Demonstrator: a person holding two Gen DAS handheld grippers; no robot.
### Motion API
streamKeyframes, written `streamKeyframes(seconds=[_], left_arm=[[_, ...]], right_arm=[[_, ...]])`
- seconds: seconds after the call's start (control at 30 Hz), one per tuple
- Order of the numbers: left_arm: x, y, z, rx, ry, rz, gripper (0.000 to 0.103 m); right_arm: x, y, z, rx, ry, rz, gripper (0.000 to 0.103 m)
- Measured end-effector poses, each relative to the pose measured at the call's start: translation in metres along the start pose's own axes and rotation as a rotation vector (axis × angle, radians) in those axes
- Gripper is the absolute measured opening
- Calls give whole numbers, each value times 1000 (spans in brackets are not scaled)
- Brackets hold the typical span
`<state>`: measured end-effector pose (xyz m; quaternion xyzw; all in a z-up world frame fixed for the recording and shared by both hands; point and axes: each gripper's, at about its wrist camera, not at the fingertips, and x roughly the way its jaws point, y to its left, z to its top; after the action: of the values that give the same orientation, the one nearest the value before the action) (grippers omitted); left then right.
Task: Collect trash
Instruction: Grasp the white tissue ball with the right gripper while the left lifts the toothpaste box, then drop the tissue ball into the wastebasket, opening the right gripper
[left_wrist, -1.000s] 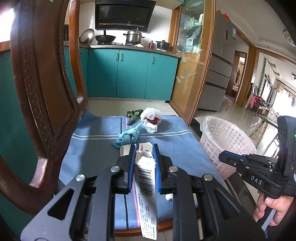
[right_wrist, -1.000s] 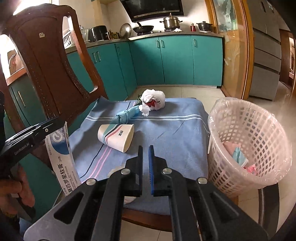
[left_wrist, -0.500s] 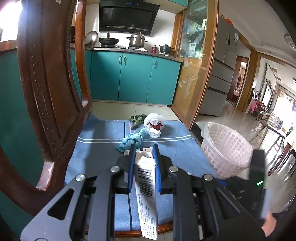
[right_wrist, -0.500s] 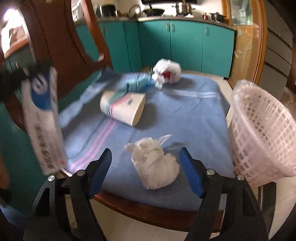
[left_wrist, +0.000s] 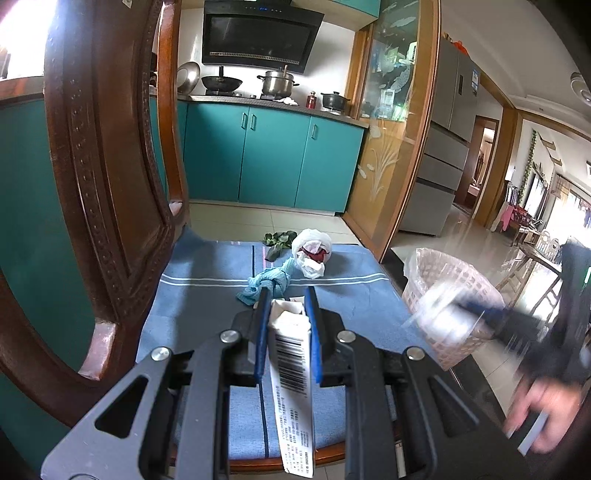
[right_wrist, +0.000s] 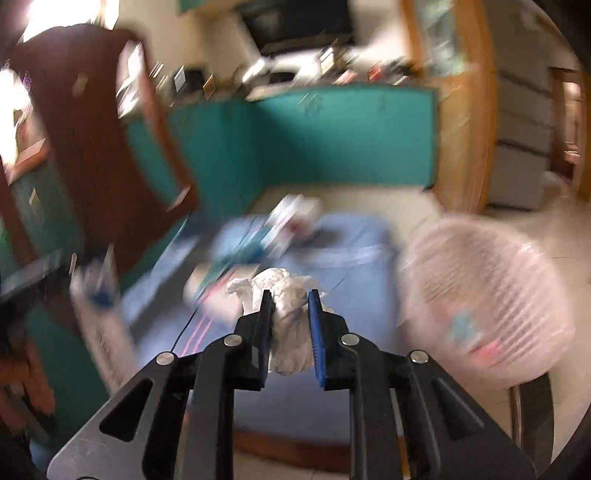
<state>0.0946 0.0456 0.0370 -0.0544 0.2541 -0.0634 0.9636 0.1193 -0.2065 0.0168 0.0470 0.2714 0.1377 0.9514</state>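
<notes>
A blue striped cloth (left_wrist: 207, 295) covers the seat of a carved dark wooden chair (left_wrist: 107, 177), which stands in a kitchen with teal cabinets (left_wrist: 273, 158), a black range hood (left_wrist: 258, 35) and pots on the stove; a grey refrigerator (left_wrist: 443, 147) stands beyond a wood-framed glass door. On the far part of the cloth lie a twisted light-blue rag (left_wrist: 269, 282), a white plastic bag with something dark red inside (left_wrist: 312, 253) and a few green leaves (left_wrist: 279, 240) at the edge. The left gripper (left_wrist: 286, 310) pinches the top of a white toothpaste box (left_wrist: 291, 365), barcode facing up, the box hanging down between the blue pads. The right gripper (right_wrist: 288, 314) has a crumpled white tissue wad (right_wrist: 284, 299) between its jaws, which are closing, the pads pressing its sides; the wad bulges out ahead of the tips above the cloth. That view is heavily blurred. To the right of the chair stands a white lattice waste basket (left_wrist: 443, 295) lined with a clear bag; inside it I make out pink and pale blue scraps (right_wrist: 469, 332), too smeared to name.
</notes>
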Motion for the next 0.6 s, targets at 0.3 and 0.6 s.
streamKeyframes(seconds=[0.3,0.6], left_arm=[[8,-16,0,19,13,-16,19],[39,-89,20,35,68,-173,19]], right_arm=[[-4,-148,22,354,-74,-205,62],[-65,-174,12,557,-290,-231,88]])
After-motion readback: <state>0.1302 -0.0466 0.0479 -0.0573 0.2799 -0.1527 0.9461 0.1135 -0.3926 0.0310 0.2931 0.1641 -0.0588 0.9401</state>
